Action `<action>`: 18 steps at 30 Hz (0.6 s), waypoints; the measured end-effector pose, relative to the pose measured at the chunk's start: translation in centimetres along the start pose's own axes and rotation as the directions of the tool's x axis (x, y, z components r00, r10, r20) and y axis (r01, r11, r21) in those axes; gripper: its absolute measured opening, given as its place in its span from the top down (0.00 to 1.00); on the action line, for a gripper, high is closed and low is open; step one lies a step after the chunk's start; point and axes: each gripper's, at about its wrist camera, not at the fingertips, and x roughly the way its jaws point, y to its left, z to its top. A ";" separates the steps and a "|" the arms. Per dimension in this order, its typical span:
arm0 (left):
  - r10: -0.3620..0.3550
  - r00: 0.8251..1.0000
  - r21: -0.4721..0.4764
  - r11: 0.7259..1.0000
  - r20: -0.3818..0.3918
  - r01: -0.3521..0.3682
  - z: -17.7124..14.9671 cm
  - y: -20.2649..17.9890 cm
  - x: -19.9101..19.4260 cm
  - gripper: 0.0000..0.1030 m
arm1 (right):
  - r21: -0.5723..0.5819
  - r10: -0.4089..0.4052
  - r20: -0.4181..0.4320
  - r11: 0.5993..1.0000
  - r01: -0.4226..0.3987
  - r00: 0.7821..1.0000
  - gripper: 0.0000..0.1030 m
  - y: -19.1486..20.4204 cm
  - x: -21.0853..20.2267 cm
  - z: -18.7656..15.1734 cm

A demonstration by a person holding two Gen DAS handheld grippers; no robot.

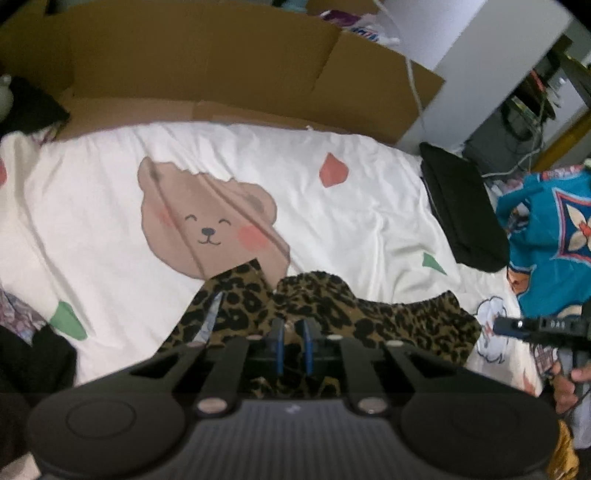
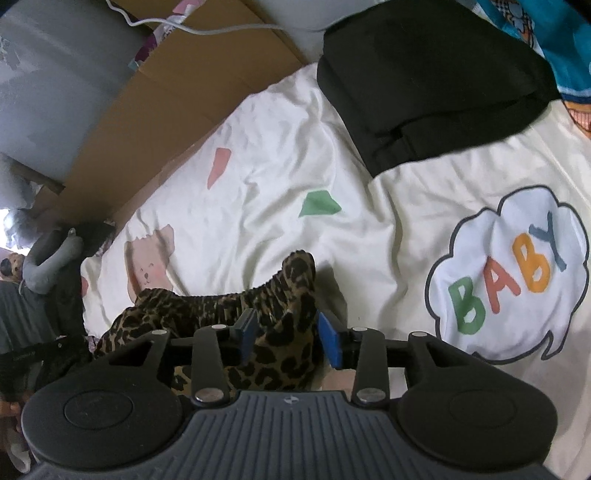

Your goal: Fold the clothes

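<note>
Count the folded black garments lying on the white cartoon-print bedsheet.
1: the folded black garment lies at the white cartoon-print bedsheet's far right, beside the teal patterned cloth. Others may be hidden off-frame.

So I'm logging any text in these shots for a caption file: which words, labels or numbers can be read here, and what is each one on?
"BABY": coloured letters in the white cloud print on the cream cartoon bed sheet.
Print on the purple and white plastic bag behind the brown cardboard sheet: too blurred to read.
Marks on the right gripper in the left wrist view: too small to read.
Leopard-print garment: no text visible.
</note>
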 end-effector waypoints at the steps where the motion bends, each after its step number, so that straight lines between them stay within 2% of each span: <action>1: -0.002 1.000 0.000 1.000 -0.002 0.002 0.0 0.1 0.3 0.84 | 0.003 -0.006 -0.006 1.000 0.006 1.000 0.56 0.0 0.3 -0.1; 7: -0.065 0.998 -0.034 0.997 -0.002 0.065 0.4 0.5 2.2 0.69 | 0.028 -0.028 -0.026 0.999 0.028 0.999 0.55 -0.2 1.5 -0.2; 9: -0.064 0.998 -0.040 0.997 -0.016 0.064 0.8 0.7 3.2 0.58 | 0.036 -0.034 -0.032 0.999 0.035 0.999 0.55 -0.2 1.9 -0.2; 10: -0.055 0.998 -0.037 0.998 -0.031 0.054 1.0 0.8 3.8 0.49 | 0.040 -0.037 -0.034 0.998 0.039 0.999 0.54 -0.3 2.1 -0.2; 14: -0.052 0.995 -0.081 0.996 -0.083 0.045 1.7 2.0 6.0 0.47 | -0.007 -0.073 -0.041 0.997 0.073 0.996 0.50 -0.1 3.0 0.0; 18: -0.063 0.992 -0.110 0.993 -0.107 0.051 2.0 2.8 7.1 0.47 | 0.023 -0.064 -0.059 0.998 0.066 0.996 0.48 -0.5 3.7 0.3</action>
